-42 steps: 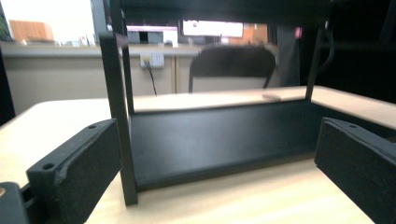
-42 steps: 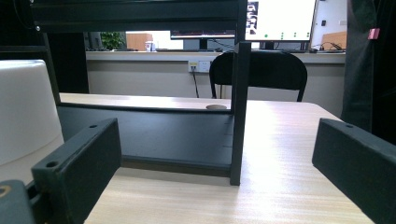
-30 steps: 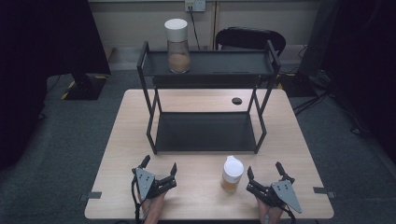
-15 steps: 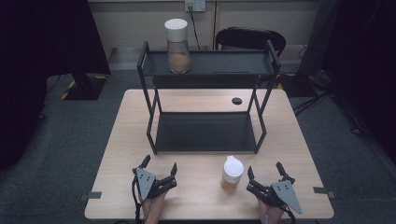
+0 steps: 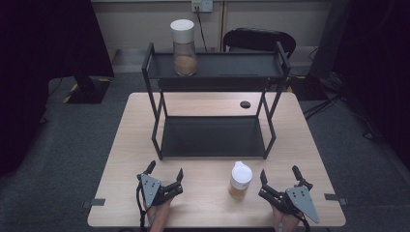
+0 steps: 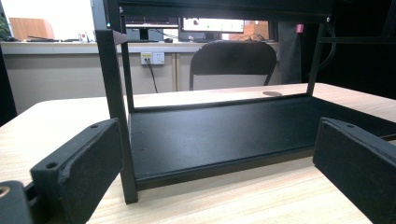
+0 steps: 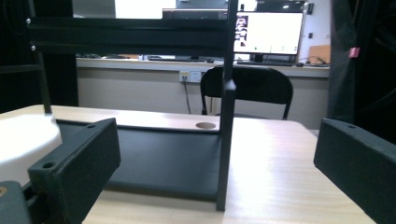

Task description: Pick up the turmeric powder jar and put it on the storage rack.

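In the high view, the left claw point(image 5: 165, 177) and right claw point(image 5: 279, 177) rested open on the desk point(image 5: 125, 145), the small jar point(image 5: 240, 180) standing just left of the right claw. The left gripper view faced the black shelf rack point(image 6: 224, 135) between spread jaws. The right gripper view showed the jar's white lid point(image 7: 23, 137) at left.
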Motion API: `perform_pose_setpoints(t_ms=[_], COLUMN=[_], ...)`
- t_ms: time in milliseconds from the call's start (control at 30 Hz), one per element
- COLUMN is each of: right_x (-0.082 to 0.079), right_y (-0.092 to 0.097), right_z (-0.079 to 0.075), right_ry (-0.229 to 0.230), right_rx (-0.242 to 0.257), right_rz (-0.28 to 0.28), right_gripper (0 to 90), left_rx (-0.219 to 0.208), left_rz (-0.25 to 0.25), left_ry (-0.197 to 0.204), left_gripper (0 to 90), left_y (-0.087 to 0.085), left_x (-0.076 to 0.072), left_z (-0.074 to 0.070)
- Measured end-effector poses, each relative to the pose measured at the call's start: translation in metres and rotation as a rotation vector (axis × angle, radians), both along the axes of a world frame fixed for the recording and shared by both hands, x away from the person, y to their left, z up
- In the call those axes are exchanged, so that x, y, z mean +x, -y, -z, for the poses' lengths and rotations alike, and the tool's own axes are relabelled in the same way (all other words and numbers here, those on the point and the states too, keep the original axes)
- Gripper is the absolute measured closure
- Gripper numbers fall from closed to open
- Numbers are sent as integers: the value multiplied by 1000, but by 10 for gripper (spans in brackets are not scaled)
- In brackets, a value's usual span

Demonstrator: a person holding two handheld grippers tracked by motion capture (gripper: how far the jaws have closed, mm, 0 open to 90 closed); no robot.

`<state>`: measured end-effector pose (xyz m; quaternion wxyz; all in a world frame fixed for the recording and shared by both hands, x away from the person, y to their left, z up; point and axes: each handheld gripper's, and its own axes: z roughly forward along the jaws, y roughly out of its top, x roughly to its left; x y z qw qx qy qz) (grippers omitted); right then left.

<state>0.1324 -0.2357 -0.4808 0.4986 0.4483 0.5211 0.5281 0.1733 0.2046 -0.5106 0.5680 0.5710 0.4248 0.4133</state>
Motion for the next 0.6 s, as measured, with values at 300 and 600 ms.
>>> perform_pose_setpoints(t_ms=[300,600], right_x=[-6,-13], right_y=[-12,-26], right_z=[-22,-32], right_ry=[1,33], right_rx=[22,30], right_rz=[-11,-118], right_gripper=[0,0], left_rx=[4,-1], left_rz=[-1,-2], left_ry=[1,-1], left_gripper=[13,13], left_y=[0,0], left_x=[0,0], left_z=[0,0])
